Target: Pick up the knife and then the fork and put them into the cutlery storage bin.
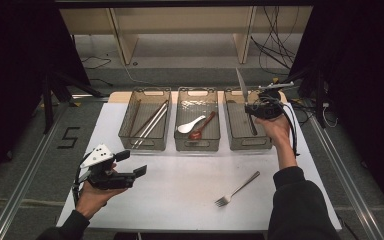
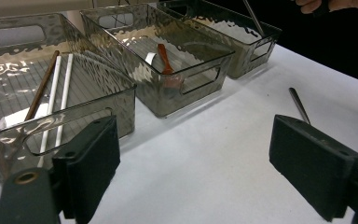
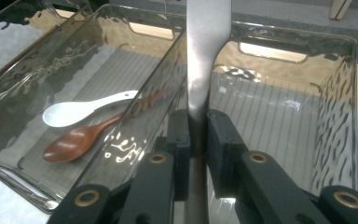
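table [image 1: 180, 190]: white top | floor [image 1: 25, 150]: grey | surroundings: dark

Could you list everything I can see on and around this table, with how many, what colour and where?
Clear smoky plastic bins: three, in a row at the table's far side.
Long chopsticks: several, brown and white or silver, left bin.
White ceramic spoon: one, middle bin.
Brown wooden spoon: one, middle bin, beside the white one.
Steel table knife: one, silver, over the right bin.
Steel fork: one, silver, on the white table.
Left gripper: black, open, near the left edge.
Right gripper: black, clamped on the knife.
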The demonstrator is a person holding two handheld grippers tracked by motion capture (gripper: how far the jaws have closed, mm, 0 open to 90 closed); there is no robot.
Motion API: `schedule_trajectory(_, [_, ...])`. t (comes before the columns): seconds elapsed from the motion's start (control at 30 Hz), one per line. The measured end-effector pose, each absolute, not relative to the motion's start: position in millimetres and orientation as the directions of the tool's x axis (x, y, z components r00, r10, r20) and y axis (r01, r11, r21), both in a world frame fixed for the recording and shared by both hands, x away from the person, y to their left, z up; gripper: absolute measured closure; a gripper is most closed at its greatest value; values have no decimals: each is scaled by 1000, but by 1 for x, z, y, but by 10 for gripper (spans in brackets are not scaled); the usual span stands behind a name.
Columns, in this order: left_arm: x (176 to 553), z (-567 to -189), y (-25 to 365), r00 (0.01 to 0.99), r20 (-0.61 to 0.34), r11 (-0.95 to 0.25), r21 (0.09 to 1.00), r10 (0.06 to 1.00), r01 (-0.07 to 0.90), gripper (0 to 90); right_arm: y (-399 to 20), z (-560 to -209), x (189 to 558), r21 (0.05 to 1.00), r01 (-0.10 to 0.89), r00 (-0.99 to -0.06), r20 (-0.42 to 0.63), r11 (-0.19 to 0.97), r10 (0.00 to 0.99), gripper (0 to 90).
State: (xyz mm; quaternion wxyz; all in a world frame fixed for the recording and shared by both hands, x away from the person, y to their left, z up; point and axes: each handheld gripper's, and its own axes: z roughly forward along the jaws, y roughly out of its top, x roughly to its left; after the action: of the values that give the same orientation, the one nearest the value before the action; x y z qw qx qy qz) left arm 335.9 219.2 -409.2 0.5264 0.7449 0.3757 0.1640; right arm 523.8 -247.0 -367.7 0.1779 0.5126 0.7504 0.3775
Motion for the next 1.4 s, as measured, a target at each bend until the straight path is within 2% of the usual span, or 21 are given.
schedule_trajectory(0.5, [336,-409,219,667,-147,-169,907,731,385,157,-245,-388,528,704,694,-358,159,149,920,794])
schedule_trajectory(0.6, [335,-409,219,667,-147,-169,907,730,385,157,-247,-392,528,699,704,-354,186,130,916,718])
schedule_trajectory(0.67, [336,-409,219,667,-147,-170,907,730,386,157,-248,-390,526,707,697,-360,201,120,911,703])
schedule_trajectory(0.8, [335,-409,219,667,-144,-170,908,731,383,157,-245,-383,518,713,678,-395,153,176,906,613])
schedule_trajectory(1.07, [336,-409,219,668,-150,-168,906,729,388,155,-239,-373,481,744,611,-535,135,272,834,431])
schedule_trajectory(1.23, [336,-409,219,664,-150,-164,907,733,387,155,-228,-373,449,745,572,-619,119,342,776,399])
schedule_trajectory(1.4, [335,-408,219,668,-145,-170,908,730,382,155,-223,-386,428,719,569,-649,95,399,755,400])
